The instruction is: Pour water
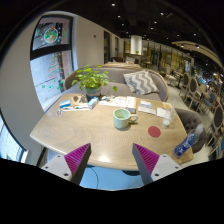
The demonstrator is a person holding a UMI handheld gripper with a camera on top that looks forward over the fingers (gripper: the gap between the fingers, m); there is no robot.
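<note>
Beyond our gripper (110, 160) a light wooden table (90, 135) spreads out, and near its middle stands the mug (121, 118) — pale green, with its handle turned to the right. We look down into its mouth, but from this far off we cannot tell whether any water is in it. Just to the right of the mug, flat on the wood, lies a small red coaster (154, 131), bare on top.

Our fingers stand well apart with nothing between them; the magenta pads (77, 156) face each other across an open gap, and the mug sits well ahead of the tips, roughly in line with that gap.

At the table's right edge, close to the right finger, we see a blue and white bottle (186, 143) lying tilted — its contents are hidden from us. Farther back on the table a leafy green plant (92, 78) rises from a dark pot, with papers (118, 101) spread beside it. A small white thing (164, 116), perhaps a cup or box, stands toward the far right of the top.

Behind the table we make out a sofa with a patterned cushion (141, 81), and on the left wall hangs a framed poster (50, 36).
</note>
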